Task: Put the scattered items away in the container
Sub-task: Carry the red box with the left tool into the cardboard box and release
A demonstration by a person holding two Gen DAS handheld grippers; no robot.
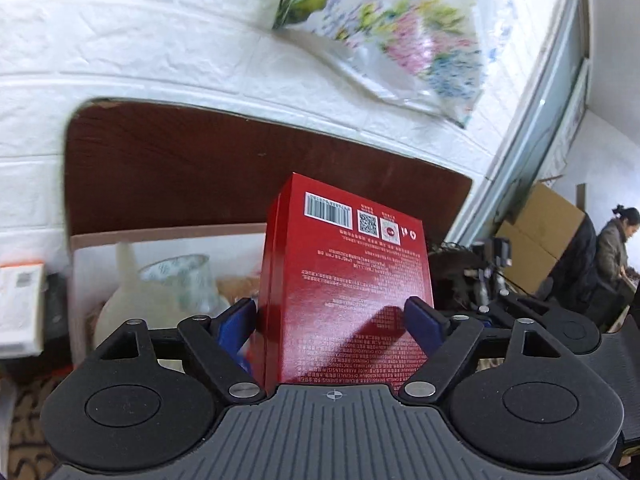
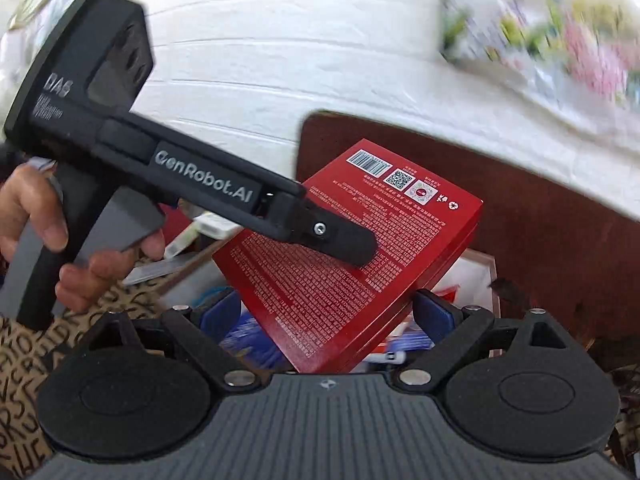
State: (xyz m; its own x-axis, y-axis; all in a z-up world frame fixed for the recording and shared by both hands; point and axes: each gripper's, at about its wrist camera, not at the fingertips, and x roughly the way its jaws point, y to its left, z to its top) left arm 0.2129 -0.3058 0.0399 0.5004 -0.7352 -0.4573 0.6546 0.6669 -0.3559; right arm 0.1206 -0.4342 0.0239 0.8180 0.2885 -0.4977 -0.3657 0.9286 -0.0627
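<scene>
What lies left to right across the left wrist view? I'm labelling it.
White box → clear jug → red box → cardboard box → person.

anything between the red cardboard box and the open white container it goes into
Nothing visible bars the way: the red cardboard box hangs above the open white container. Inside, a translucent plastic jug fills the left part, so the box likely has to land beside it.

Floral bag (image 2: pixel 560 40) motion-blurred, edge-cropped
</scene>
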